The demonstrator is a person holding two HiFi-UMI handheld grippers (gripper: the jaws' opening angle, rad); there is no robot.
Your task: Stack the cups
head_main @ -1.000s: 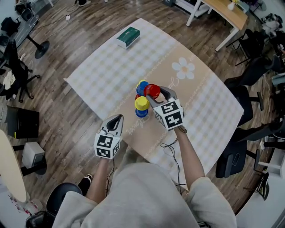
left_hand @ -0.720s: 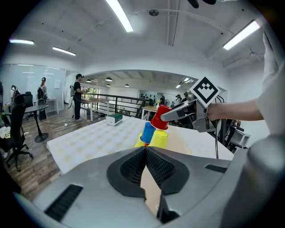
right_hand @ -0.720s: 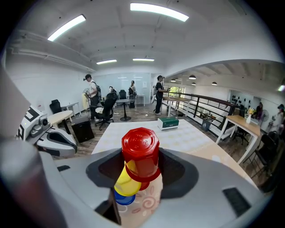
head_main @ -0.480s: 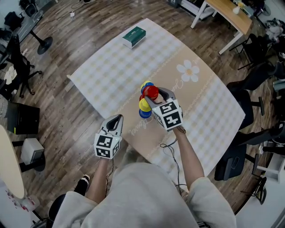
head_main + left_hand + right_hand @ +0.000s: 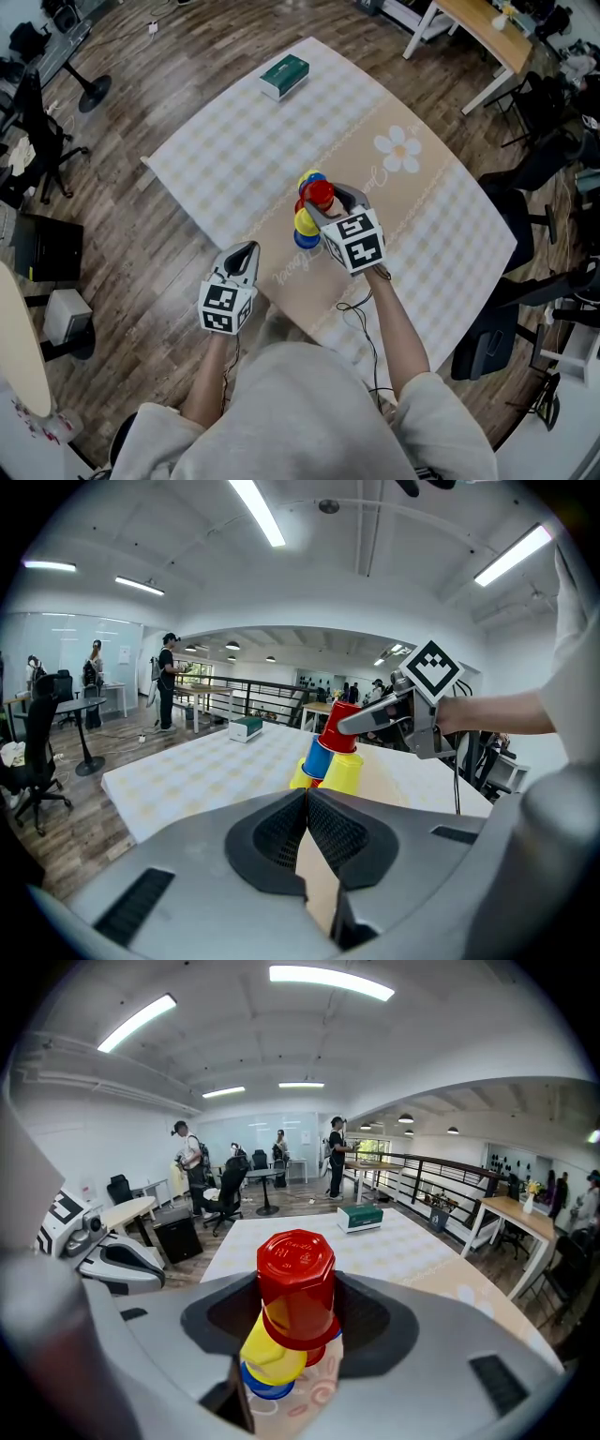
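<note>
My right gripper [image 5: 324,197] is shut on an upside-down red cup [image 5: 321,194] [image 5: 298,1285] [image 5: 341,726], held above a cluster of inverted cups on the table. Below it sit a yellow cup [image 5: 305,221] [image 5: 272,1354] [image 5: 345,772] on a blue one [image 5: 302,240] [image 5: 264,1387]. Another blue cup [image 5: 319,758] stands right under the red one, with a second yellow cup [image 5: 310,177] [image 5: 301,775] behind. My left gripper [image 5: 246,251] [image 5: 306,810] hangs off the table's near-left edge, shut and empty, pointing at the cups.
The table [image 5: 225,159] wears a pale checked cloth with a tan runner and a daisy print [image 5: 397,148]. A green box [image 5: 283,75] [image 5: 360,1216] [image 5: 246,727] lies at the far corner. Office chairs [image 5: 506,187], desks and standing people [image 5: 167,680] surround the table.
My right gripper has carried the red cup a little left and over the cup cluster, then held nearly still in the last half second. The left gripper has not moved.
</note>
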